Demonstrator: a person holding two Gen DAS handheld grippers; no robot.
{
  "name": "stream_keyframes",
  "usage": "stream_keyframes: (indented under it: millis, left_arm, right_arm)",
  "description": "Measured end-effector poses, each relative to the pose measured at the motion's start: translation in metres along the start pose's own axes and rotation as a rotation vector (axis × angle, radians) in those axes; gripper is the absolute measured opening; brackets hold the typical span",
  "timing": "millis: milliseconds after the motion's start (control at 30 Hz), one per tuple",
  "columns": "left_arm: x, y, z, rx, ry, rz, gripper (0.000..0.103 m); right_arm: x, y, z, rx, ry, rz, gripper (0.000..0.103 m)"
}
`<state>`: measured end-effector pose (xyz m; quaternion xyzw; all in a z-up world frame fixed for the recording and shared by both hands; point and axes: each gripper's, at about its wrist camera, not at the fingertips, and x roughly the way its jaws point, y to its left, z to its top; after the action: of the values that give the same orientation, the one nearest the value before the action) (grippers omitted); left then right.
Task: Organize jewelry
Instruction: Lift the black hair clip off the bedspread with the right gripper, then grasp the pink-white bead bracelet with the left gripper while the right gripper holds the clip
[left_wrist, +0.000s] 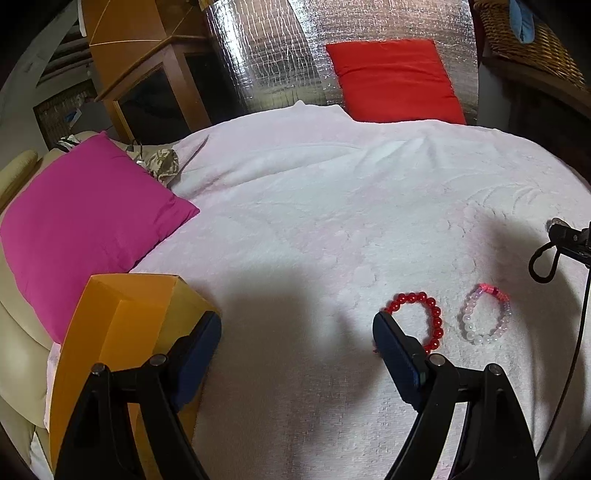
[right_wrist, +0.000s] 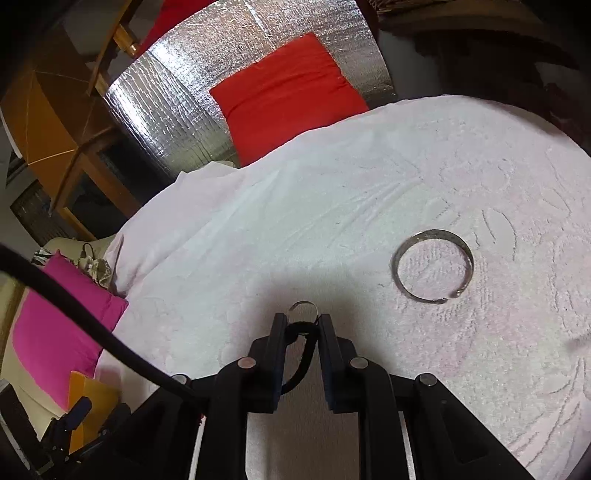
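In the left wrist view my left gripper (left_wrist: 297, 330) is open and empty above the white towel (left_wrist: 295, 221). A red bead bracelet (left_wrist: 424, 317) lies just beside its right finger (left_wrist: 395, 354), and a pale pink and white bead bracelet (left_wrist: 484, 314) lies to the right of that. An orange box (left_wrist: 122, 332) stands by its left finger. The right gripper shows at the right edge (left_wrist: 569, 240) with a black cord loop hanging from it. In the right wrist view my right gripper (right_wrist: 302, 321) is shut on a black cord with a small silver ring (right_wrist: 303, 306). A silver bangle (right_wrist: 432, 271) lies on the towel to the right.
A magenta cushion (left_wrist: 85, 221) lies at the left edge of the towel. A red cushion (left_wrist: 395, 77) lies on silver foil matting (left_wrist: 258, 55) beyond the towel. Wooden furniture (left_wrist: 147, 66) stands at the back left, a wicker basket (left_wrist: 535, 40) at the back right.
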<state>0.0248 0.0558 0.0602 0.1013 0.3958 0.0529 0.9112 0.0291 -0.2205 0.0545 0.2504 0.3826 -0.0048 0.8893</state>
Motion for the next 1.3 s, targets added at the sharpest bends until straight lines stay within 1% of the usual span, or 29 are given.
stream_keyframes:
  millis: [100, 233, 300, 500, 633, 800, 900, 933, 1000, 1033, 1067, 1100, 1167, 1200, 1233, 1267, 1300]
  left_arm:
    - [0.003, -0.002, 0.000, -0.008, 0.020, -0.038, 0.085]
    - [0.014, 0.000, -0.001, -0.027, 0.075, -0.107, 0.085]
    - [0.021, -0.001, -0.002, -0.029, 0.103, -0.129, 0.085]
    - [0.041, -0.003, -0.001, -0.031, 0.149, -0.138, 0.085]
    - [0.052, -0.007, 0.000, -0.036, 0.170, -0.164, 0.085]
    - [0.058, -0.016, 0.000, -0.019, 0.176, -0.205, 0.084]
    - [0.061, -0.025, 0.000, 0.014, 0.162, -0.193, 0.084]
    - [0.061, -0.028, 0.000, 0.032, 0.152, -0.192, 0.082]
    - [0.060, -0.033, 0.001, 0.055, 0.137, -0.188, 0.076]
    - [0.060, -0.035, 0.000, 0.067, 0.129, -0.187, 0.069]
    - [0.059, -0.037, 0.000, 0.078, 0.118, -0.189, 0.059]
    - [0.058, -0.038, -0.001, 0.087, 0.105, -0.191, 0.053]
    - [0.055, -0.040, -0.002, 0.090, 0.092, -0.206, 0.031]
    - [0.055, -0.039, -0.002, 0.081, 0.089, -0.226, 0.026]
    - [0.053, -0.037, -0.002, 0.067, 0.090, -0.240, 0.016]
    - [0.051, -0.035, -0.002, 0.051, 0.095, -0.249, 0.010]
    - [0.051, -0.032, -0.001, 0.031, 0.094, -0.264, 0.010]
  right_arm:
    - [-0.001, -0.007, 0.001, 0.012, 0.006, -0.005, 0.018]
    - [-0.002, -0.016, 0.003, 0.028, 0.010, -0.017, 0.018]
    - [-0.002, -0.022, 0.004, 0.035, 0.014, -0.023, 0.018]
    - [-0.002, -0.034, 0.003, 0.062, 0.038, -0.022, 0.018]
    - [-0.001, -0.041, 0.003, 0.079, 0.054, -0.013, 0.018]
    - [0.001, -0.046, 0.002, 0.090, 0.071, -0.013, 0.018]
    - [0.002, -0.049, 0.002, 0.092, 0.078, -0.016, 0.018]
    - [0.002, -0.049, 0.001, 0.092, 0.079, -0.016, 0.018]
    - [0.003, -0.050, 0.001, 0.093, 0.084, -0.015, 0.018]
    - [0.003, -0.050, 0.001, 0.094, 0.085, -0.015, 0.018]
    - [0.004, -0.050, 0.001, 0.093, 0.087, -0.015, 0.018]
    - [0.004, -0.049, 0.000, 0.091, 0.088, -0.016, 0.018]
    - [0.005, -0.048, 0.000, 0.087, 0.087, -0.016, 0.018]
    - [0.005, -0.047, 0.000, 0.085, 0.087, -0.017, 0.018]
    - [0.006, -0.046, 0.000, 0.084, 0.086, -0.016, 0.018]
    - [0.006, -0.046, 0.000, 0.085, 0.086, -0.015, 0.018]
    - [0.006, -0.045, 0.000, 0.086, 0.083, -0.013, 0.018]
